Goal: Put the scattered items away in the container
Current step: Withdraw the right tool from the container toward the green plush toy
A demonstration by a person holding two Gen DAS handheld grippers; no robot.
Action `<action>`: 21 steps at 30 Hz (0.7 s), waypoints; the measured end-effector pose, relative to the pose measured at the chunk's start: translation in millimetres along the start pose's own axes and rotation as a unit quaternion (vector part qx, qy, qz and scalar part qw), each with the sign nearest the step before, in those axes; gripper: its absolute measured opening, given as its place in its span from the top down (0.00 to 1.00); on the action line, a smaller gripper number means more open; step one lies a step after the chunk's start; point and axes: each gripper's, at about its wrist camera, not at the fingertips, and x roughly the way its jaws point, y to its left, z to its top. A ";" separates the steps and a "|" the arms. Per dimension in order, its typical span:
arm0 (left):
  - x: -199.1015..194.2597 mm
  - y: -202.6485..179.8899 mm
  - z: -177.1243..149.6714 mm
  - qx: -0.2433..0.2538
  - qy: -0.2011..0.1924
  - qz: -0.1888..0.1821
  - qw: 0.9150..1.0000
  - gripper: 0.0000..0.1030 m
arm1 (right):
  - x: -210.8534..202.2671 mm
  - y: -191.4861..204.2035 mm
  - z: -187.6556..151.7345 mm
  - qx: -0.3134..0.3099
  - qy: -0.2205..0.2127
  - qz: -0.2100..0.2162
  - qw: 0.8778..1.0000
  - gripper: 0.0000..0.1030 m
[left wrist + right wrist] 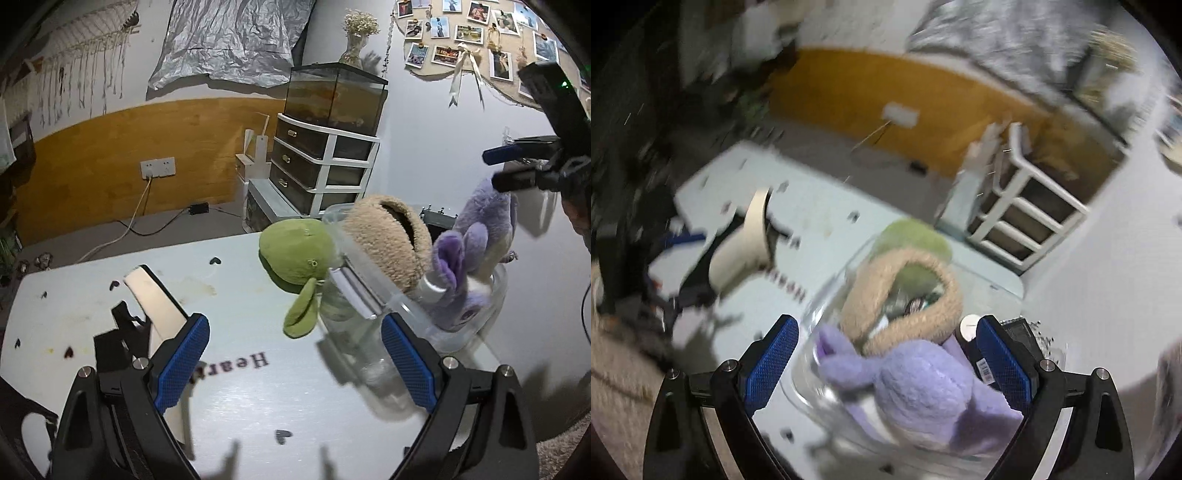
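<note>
Container [402, 306]: a clear plastic tub standing on the white desk [258, 406], already overfilled. A tan plush item [384, 240] and a purple plush toy [476, 240] rise above its rim. A green plush toy [295, 254] lies against the container's outer wall on the side away from the purple toy, resting on the desk and apparently not inside. A cream curved piece [155, 302] lies on the desk well apart from the container, beyond the green toy.

Left hand-held gripper [295, 365]: jaws spread, holding nothing, positioned beside the container.

Right hand-held gripper [886, 365]: jaws spread, nothing pinched, positioned above the purple plush toy. The right wrist view is blurred.

Hazards:
- Overflow. The contents stand proud of the rim; pressing in the green plush toy could push the tan or purple item over the far wall.
- Container slip. The tub looks light and the desk smooth; a sideways push from either hand-held gripper could slide or tip it.
- Collision. Both hand-held grippers work near the container and could strike each other.
</note>
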 end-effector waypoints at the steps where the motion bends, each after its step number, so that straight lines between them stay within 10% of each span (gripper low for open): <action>1: -1.6 2.9 -0.8 0.006 -0.001 -0.003 1.000 0.08 | -3.0 1.4 -1.0 0.019 -0.016 -0.007 1.000 0.06; 7: -9.5 16.3 -5.1 0.041 -0.002 -0.020 0.999 0.01 | -21.2 24.1 -24.6 0.152 -0.145 -0.060 0.976 0.06; 21: -13.4 38.5 -20.0 0.057 0.025 -0.043 0.997 0.01 | -2.9 115.0 -71.1 0.252 -0.231 -0.149 0.928 0.00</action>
